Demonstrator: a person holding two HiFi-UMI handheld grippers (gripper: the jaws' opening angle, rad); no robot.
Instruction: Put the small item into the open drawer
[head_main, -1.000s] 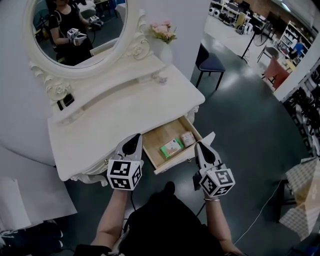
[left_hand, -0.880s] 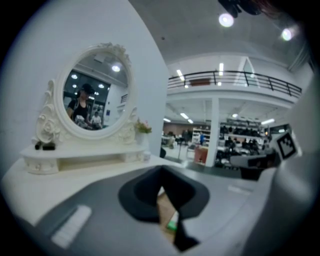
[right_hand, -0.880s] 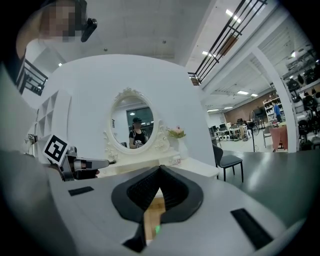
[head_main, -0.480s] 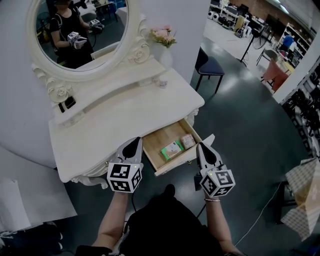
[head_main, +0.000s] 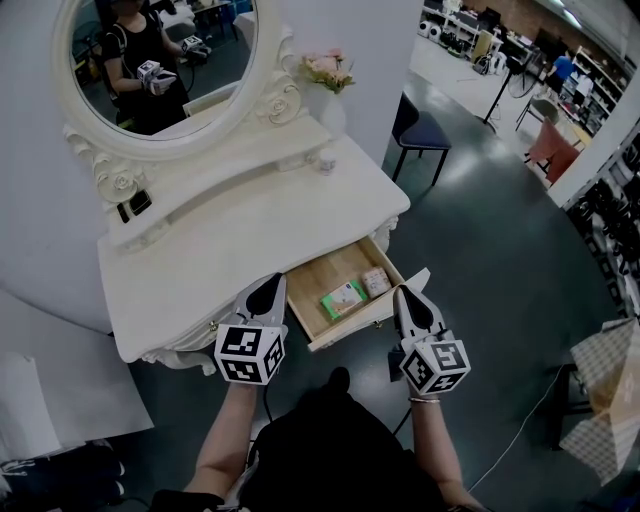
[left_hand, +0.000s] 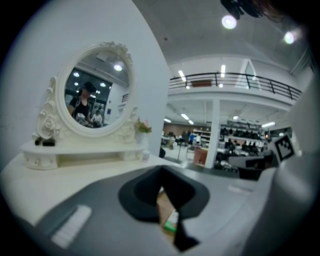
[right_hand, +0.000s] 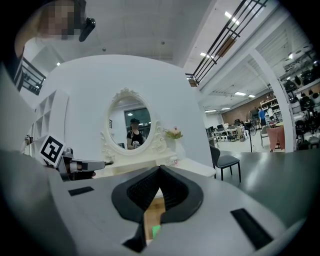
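The white vanity table (head_main: 230, 240) has an open wooden drawer (head_main: 322, 275) at its front right. Inside lie a green packet (head_main: 343, 298) and a small beige box (head_main: 376, 281). A small pale jar (head_main: 325, 160) stands on the tabletop near the flower vase (head_main: 326, 75). My left gripper (head_main: 272, 281) hovers over the table's front edge, just left of the drawer, shut and empty. My right gripper (head_main: 403, 293) hangs off the drawer's right front corner, also shut and empty. The left gripper view (left_hand: 161, 170) and the right gripper view (right_hand: 160, 169) show the drawer and packet below closed jaws.
An oval mirror (head_main: 160, 60) stands on the vanity's raised shelf, which carries a small black item (head_main: 133, 205). A dark chair (head_main: 420, 125) stands on the grey floor to the right. A patterned bundle (head_main: 605, 390) lies far right, and a white panel (head_main: 50, 395) lies on the floor at the left.
The head view has shifted slightly. Both grippers stay shut in the same places beside the drawer.
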